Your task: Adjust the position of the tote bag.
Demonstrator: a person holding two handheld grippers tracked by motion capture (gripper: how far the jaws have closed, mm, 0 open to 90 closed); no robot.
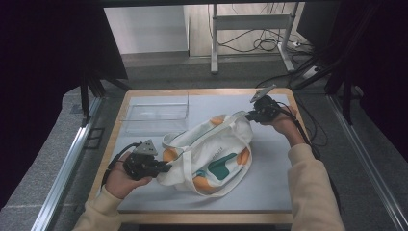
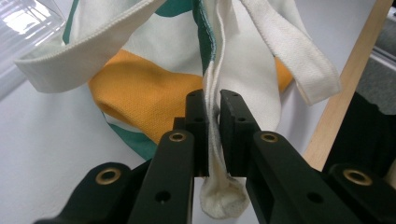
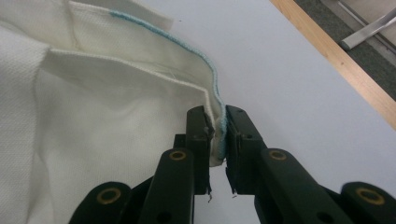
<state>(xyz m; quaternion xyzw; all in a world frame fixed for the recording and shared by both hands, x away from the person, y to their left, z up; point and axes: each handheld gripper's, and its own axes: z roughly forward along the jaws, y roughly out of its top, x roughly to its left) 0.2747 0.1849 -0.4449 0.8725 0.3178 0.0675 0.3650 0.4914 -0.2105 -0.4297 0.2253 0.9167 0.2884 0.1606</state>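
On the grey mat [image 1: 269, 159] of the table, the tote bag [image 1: 211, 154] lies near the middle, just in front of the clear plastic tray [image 1: 156, 113]. The left gripper [image 1: 163, 168] is at the bag's near left corner, jaws clamped on a pinched fold of white cloth [image 2: 213, 121] beside an orange patch [image 2: 140, 93]. The right gripper [image 1: 248, 115] is at the bag's far right corner, jaws narrow and pinching the bag's seamed edge [image 3: 218, 135]. Two white straps [image 1: 192, 144] lie across the bag's top.
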